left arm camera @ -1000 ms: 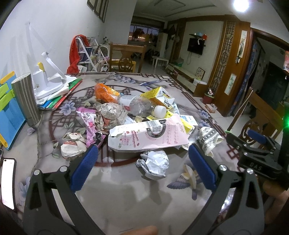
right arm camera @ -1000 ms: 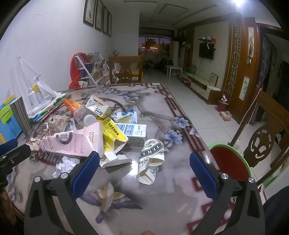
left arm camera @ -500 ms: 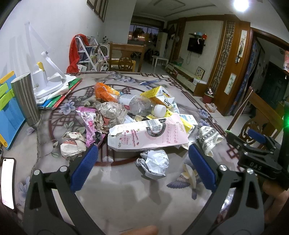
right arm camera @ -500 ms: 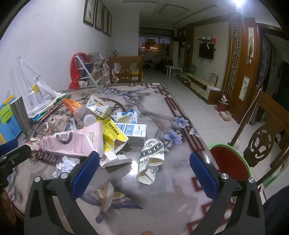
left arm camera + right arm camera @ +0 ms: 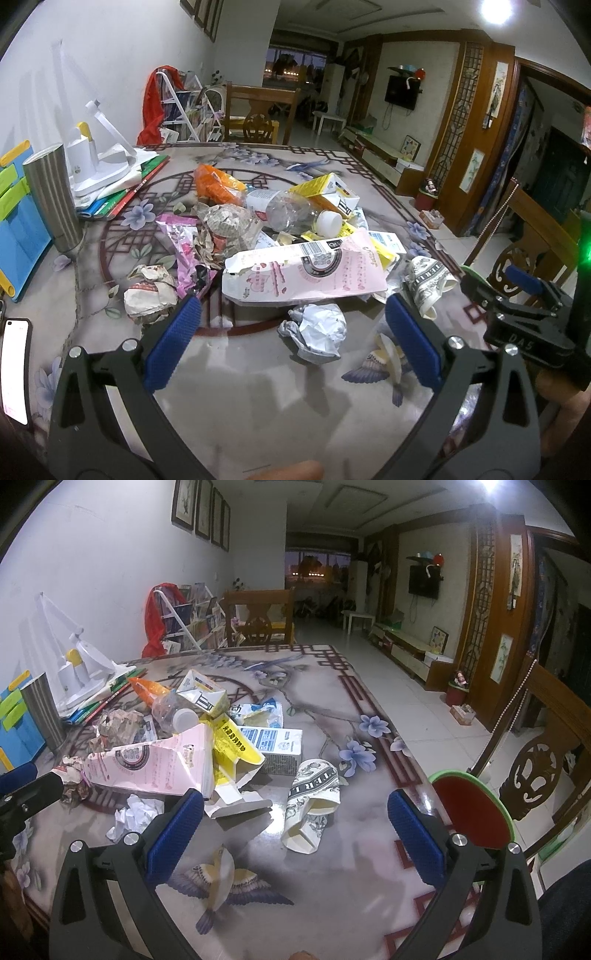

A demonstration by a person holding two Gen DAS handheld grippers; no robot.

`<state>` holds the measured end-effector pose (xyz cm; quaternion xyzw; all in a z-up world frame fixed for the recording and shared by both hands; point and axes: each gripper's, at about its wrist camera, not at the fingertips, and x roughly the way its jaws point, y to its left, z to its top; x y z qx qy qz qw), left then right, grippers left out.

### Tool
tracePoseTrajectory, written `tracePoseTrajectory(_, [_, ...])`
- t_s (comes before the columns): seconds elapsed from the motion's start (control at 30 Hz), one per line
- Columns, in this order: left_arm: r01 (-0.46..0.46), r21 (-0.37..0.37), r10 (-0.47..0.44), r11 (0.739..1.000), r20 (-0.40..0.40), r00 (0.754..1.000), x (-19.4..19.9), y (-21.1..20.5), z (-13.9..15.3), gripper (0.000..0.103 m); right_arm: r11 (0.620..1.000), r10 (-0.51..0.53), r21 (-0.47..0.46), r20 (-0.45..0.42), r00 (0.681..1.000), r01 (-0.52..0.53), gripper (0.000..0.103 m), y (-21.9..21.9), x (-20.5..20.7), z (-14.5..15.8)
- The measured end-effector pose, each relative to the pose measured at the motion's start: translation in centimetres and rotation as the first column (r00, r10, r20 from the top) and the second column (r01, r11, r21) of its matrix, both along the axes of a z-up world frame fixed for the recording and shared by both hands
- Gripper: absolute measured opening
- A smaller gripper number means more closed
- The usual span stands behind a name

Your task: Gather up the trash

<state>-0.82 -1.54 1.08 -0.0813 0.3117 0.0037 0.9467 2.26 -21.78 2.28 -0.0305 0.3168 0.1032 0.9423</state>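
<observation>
A heap of trash lies on the patterned table [image 5: 229, 398]. In the left wrist view a crumpled white paper ball [image 5: 317, 332] sits just ahead of my open left gripper [image 5: 291, 347]. Behind it lies a flattened pink carton [image 5: 306, 269], a clear plastic bottle [image 5: 291, 212], an orange wrapper [image 5: 216, 184] and a crumpled wrapper [image 5: 149, 291]. In the right wrist view my open right gripper [image 5: 295, 830] hovers over a crushed patterned paper cup [image 5: 310, 805]. The pink carton [image 5: 155, 764] and white paper ball [image 5: 135, 814] lie to its left. Both grippers hold nothing.
A steel tumbler [image 5: 53, 199], a white lamp base [image 5: 98, 166] on books, a blue organiser [image 5: 18, 229] and a phone [image 5: 14, 369] line the table's left side. A red bin with a green rim [image 5: 476, 812] stands off the table's right edge beside a wooden chair [image 5: 546, 753].
</observation>
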Motion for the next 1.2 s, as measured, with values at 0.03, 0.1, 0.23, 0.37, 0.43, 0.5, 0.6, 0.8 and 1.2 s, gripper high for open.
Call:
tracePoseTrajectory(0.03, [0.0, 0.002, 0.0, 1.0, 0.0, 1.0, 0.0, 0.1, 0.0, 0.098, 1.0, 0.0, -0.001, -0.003, 1.0, 0.0, 0.096, 0.1, 0.1, 0.0])
tracePoseTrajectory(0.1, [0.0, 0.001, 0.0, 1.0, -0.003, 1.0, 0.0, 0.1, 0.0, 0.098, 1.0, 0.001, -0.002, -0.005, 1.0, -0.001, 0.096, 0.1, 0.2, -0.1])
tracePoseTrajectory(0.23, [-0.006, -0.005, 0.006, 1.0, -0.013, 1.0, -0.2, 0.4, -0.4, 0.098, 1.0, 0.003, -0.003, -0.011, 1.0, -0.003, 0.096, 0.3, 0.3, -0.2])
tracePoseTrajectory(0.37, [-0.014, -0.017, 0.014, 1.0, -0.017, 1.0, 0.0, 1.0, -0.3, 0.098, 1.0, 0.006, -0.003, -0.012, 1.0, -0.007, 0.096, 0.4, 0.4, -0.3])
tracePoseTrajectory(0.43, [-0.012, -0.017, 0.012, 1.0, -0.018, 1.0, 0.1, 1.0, -0.2, 0.098, 1.0, 0.007, -0.004, -0.009, 1.0, -0.007, 0.096, 0.4, 0.4, -0.3])
tracePoseTrajectory(0.5, [-0.01, -0.016, 0.01, 1.0, -0.02, 1.0, 0.1, 1.0, -0.2, 0.098, 1.0, 0.006, -0.005, -0.007, 1.0, -0.006, 0.096, 0.5, 0.5, -0.3])
tracePoseTrajectory(0.6, [-0.008, -0.015, 0.008, 1.0, -0.022, 1.0, 0.2, 1.0, -0.1, 0.098, 1.0, 0.005, -0.004, -0.011, 1.0, -0.005, 0.096, 0.5, 0.5, -0.3])
tracePoseTrajectory(0.8, [-0.033, -0.019, 0.032, 0.999, -0.037, 0.999, 0.2, 1.3, -0.3, 0.098, 1.0, 0.019, -0.003, -0.028, 0.999, -0.019, 0.096, 0.6, 0.7, -0.6])
tracePoseTrajectory(1.2, [-0.147, -0.06, 0.136, 0.987, -0.159, 0.978, 1.7, 6.5, -1.4, 0.098, 0.996, 0.091, -0.013, -0.123, 0.988, -0.093, 0.096, 2.0, 4.2, -1.8])
